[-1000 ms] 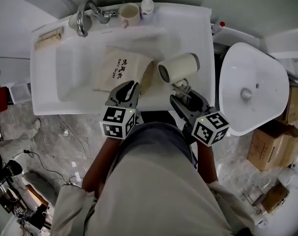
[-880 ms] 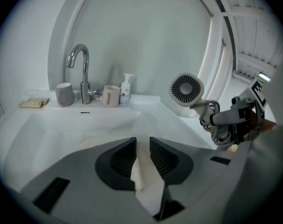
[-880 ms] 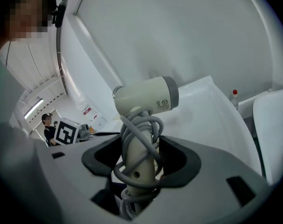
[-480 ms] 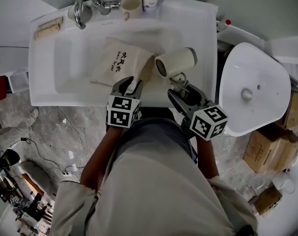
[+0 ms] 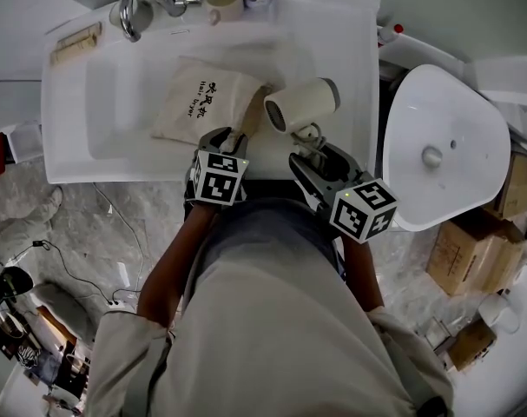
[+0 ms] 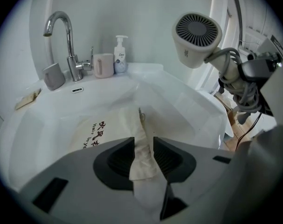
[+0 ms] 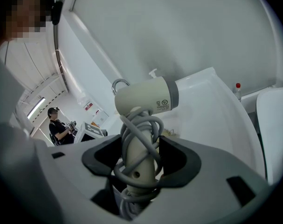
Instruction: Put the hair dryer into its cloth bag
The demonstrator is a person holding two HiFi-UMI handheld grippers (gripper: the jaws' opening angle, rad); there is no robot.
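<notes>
At upper centre of the head view, the cloth bag (image 5: 202,102) lies flat in the white washbasin (image 5: 81,76). The left tool (image 5: 229,137), its jaws just opened, loosely straddles the bag's bunched edge. Just right, the right tool (image 5: 313,155) clamps the hair dryer (image 5: 302,104) by its cord-wrapped handle.

One hair dryer (image 5: 302,104), one cloth bag (image 5: 202,102), two cups (image 6: 54,76) (image 6: 103,65).
</notes>
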